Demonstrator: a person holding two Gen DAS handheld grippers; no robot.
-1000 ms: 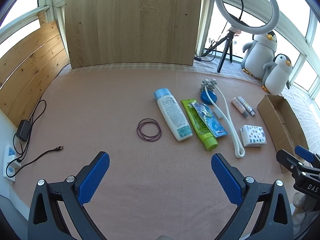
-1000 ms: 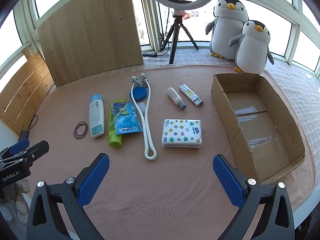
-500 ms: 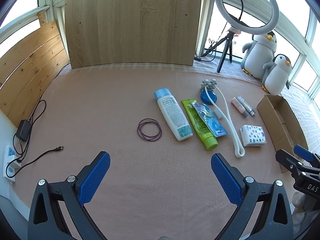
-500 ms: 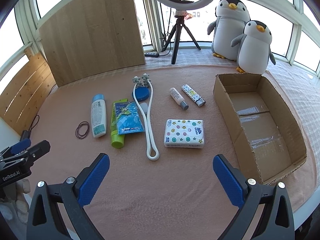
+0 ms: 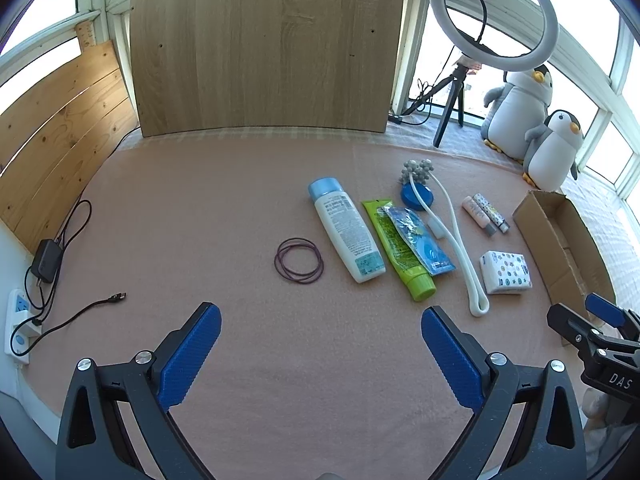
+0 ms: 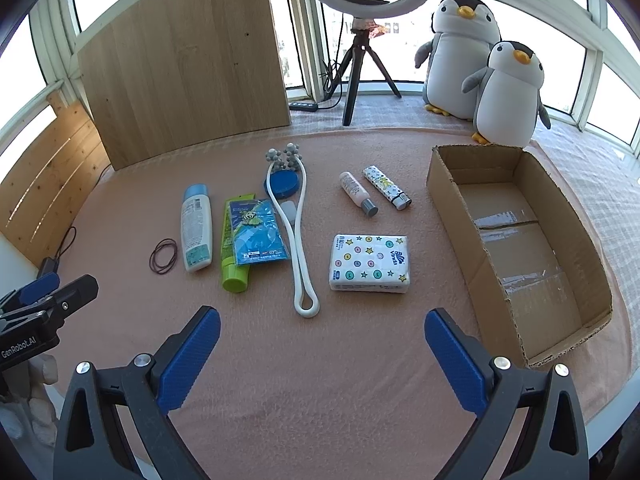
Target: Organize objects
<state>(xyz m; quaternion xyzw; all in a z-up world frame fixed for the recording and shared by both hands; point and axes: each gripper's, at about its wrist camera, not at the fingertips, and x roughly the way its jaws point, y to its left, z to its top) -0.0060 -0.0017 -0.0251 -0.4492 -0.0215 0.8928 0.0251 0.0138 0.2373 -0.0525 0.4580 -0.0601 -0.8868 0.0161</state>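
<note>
On the pink cloth lie purple hair ties (image 5: 299, 260) (image 6: 163, 255), a white bottle with a blue cap (image 5: 346, 230) (image 6: 195, 232), a green tube (image 5: 400, 248) (image 6: 235, 248) under a blue packet (image 6: 256, 233), a white roller massager (image 6: 294, 232), a blue disc (image 6: 281, 184), a small pink bottle (image 6: 357, 193), a patterned lighter (image 6: 386, 187) and a tissue pack (image 6: 369, 263) (image 5: 506, 272). An open cardboard box (image 6: 516, 236) stands at the right with nothing in it. My left gripper (image 5: 320, 334) and my right gripper (image 6: 322, 330) both hover open near the front edge, holding nothing.
A wooden board (image 6: 184, 60) leans at the back. A ring light on a tripod (image 6: 360, 40) and two plush penguins (image 6: 492, 76) stand behind the cloth. A charger, cable and power strip (image 5: 24, 320) lie at the far left edge.
The right gripper's view has shifted slightly, so the objects sit a little more to the right and nearer. The left gripper is almost still. No object has moved.
</note>
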